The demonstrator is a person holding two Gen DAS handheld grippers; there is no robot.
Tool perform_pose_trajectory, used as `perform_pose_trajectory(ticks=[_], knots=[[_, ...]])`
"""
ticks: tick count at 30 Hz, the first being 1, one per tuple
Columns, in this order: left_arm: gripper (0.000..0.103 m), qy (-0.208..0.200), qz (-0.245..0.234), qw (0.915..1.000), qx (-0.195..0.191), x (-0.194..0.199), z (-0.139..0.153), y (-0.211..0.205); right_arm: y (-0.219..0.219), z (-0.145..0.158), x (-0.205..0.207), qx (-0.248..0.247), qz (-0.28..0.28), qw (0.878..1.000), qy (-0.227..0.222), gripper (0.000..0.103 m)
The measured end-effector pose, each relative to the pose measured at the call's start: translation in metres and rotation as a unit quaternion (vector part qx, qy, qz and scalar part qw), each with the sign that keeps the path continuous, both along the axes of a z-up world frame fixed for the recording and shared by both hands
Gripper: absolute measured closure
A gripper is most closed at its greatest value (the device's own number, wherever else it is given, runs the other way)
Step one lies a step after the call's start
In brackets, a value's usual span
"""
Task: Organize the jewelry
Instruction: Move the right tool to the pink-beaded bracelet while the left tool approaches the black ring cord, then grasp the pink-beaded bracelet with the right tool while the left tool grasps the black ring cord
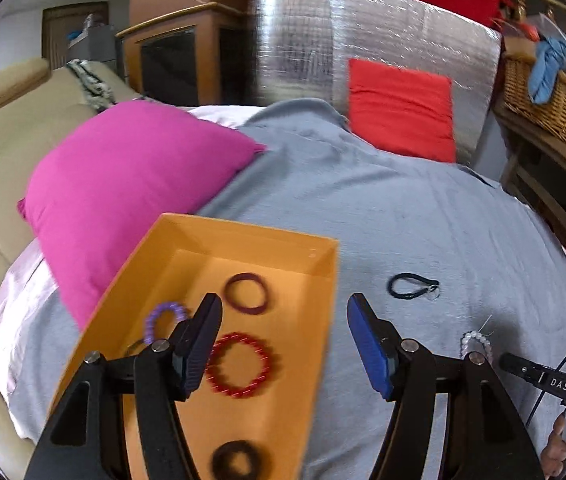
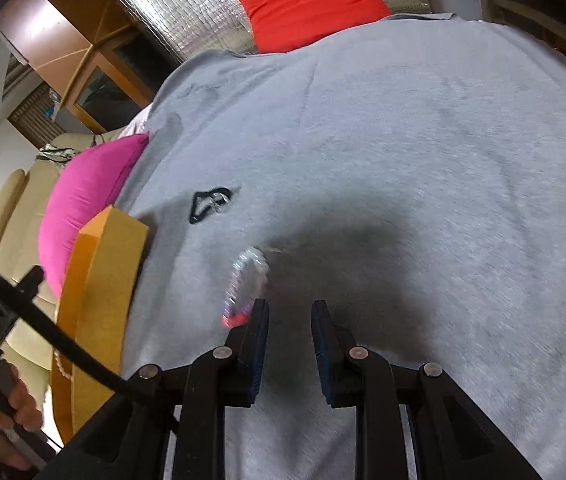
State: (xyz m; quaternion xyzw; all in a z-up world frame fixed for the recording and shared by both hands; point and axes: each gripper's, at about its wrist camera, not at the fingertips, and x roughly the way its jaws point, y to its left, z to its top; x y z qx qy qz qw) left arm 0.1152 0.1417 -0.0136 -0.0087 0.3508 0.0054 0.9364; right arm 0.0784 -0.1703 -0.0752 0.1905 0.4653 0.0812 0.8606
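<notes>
Item one, clear bead bracelet [image 2: 245, 280]: lies on the grey blanket [image 2: 403, 160] at centre of the right wrist view, blurred, just ahead of and left of my right gripper [image 2: 289, 344]. A pink spot shows at its near end, touching the left finger. The fingers stand a narrow gap apart with nothing between them; the bracelet sits outside the gap, not inside it.

Item two, black cord loop [image 1: 413, 286]: on the blanket, right of centre in the left wrist view, well apart from the beads [image 1: 477, 342].

Item three, orange box [image 1: 243, 240]: lower left of the left view, open-topped. Contents: dark red bangle [image 1: 246, 294], red bead bracelet [image 1: 241, 364], purple coil [image 1: 165, 318], black band [image 1: 237, 460] at the bottom edge.

Item four, left gripper [image 1: 283, 344]: fingers wide apart, empty, straddling the box's right wall.

Surroundings: pink pillow [image 1: 123, 184] behind the box, red cushion [image 1: 401, 108] against the silver panel.

Risks, as I judge them: my right fingers are offset from the beads, so closing here would catch only cloth or nudge the strand aside. The narrow gap may ride over round beads and flick them. Soft blanket could bunch into the grip. The left finger hanging inside the box could tip its wall.
</notes>
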Motion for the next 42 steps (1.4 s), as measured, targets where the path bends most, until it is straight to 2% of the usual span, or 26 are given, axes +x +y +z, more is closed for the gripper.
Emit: perform_pose_trajectory(ticks=[4, 6, 7, 8, 10, 12, 16, 19, 25, 31, 35, 37, 38, 39, 42], knots=[[0.037, 0.0, -0.006, 0.9998, 0.018, 0.011, -0.004, -0.022, 0.012, -0.002, 0.014, -0.009, 0.014, 1.0, -0.003, 0.078], [0.037, 0.0, -0.013, 0.9997, 0.022, 0.015, -0.007, -0.033, 0.018, -0.01, 0.024, -0.017, 0.02, 1.0, 0.01, 0.079], [0.037, 0.0, -0.016, 0.9996, 0.023, 0.016, -0.008, -0.037, 0.022, -0.012, 0.027, -0.025, 0.021, 0.999, 0.006, 0.083], [0.037, 0.0, -0.017, 0.9996, 0.023, 0.018, -0.009, -0.042, 0.024, -0.012, 0.028, -0.034, 0.024, 0.999, -0.002, 0.095], [0.037, 0.0, -0.025, 0.9995, 0.021, 0.023, -0.013, -0.053, 0.027, -0.007, 0.026, -0.054, 0.037, 0.998, -0.012, 0.095], [0.037, 0.003, -0.035, 0.9992, 0.018, 0.028, -0.018, -0.066, 0.021, -0.001, 0.019, -0.062, 0.026, 0.997, -0.025, 0.095], [0.037, 0.017, -0.067, 0.9976, -0.004, 0.041, -0.032, -0.095, -0.009, 0.009, 0.009, -0.051, 0.002, 0.998, -0.036, 0.095], [0.033, 0.028, -0.083, 0.9961, -0.006, 0.051, -0.044, -0.114, -0.033, 0.008, 0.002, -0.04, -0.018, 0.999, -0.03, 0.095], [0.032, 0.063, -0.079, 0.9946, -0.022, 0.074, -0.071, -0.132, -0.06, 0.002, 0.0, -0.015, -0.048, 0.999, -0.004, 0.095], [0.032, 0.075, -0.082, 0.9935, -0.023, 0.091, -0.085, -0.145, -0.062, -0.001, 0.003, -0.003, -0.051, 0.999, 0.0, 0.095], [0.032, 0.078, -0.083, 0.9934, -0.006, 0.1, -0.091, -0.151, -0.061, -0.003, 0.003, -0.003, -0.049, 0.999, 0.003, 0.095], [0.039, 0.08, -0.083, 0.9933, -0.011, 0.103, -0.093, -0.149, -0.06, -0.003, 0.003, -0.005, -0.048, 0.999, 0.002, 0.095], [0.061, 0.083, -0.087, 0.9925, -0.019, 0.105, -0.094, -0.148, -0.06, -0.004, 0.003, -0.006, -0.047, 0.999, 0.001, 0.095], [0.073, 0.085, -0.091, 0.9918, -0.028, 0.106, -0.094, -0.147, -0.059, -0.004, 0.003, -0.008, -0.047, 0.999, 0.001, 0.095], [0.08, 0.084, -0.101, 0.9906, -0.038, 0.106, -0.093, -0.142, -0.057, -0.002, 0.002, -0.018, -0.047, 0.999, -0.004, 0.095]])
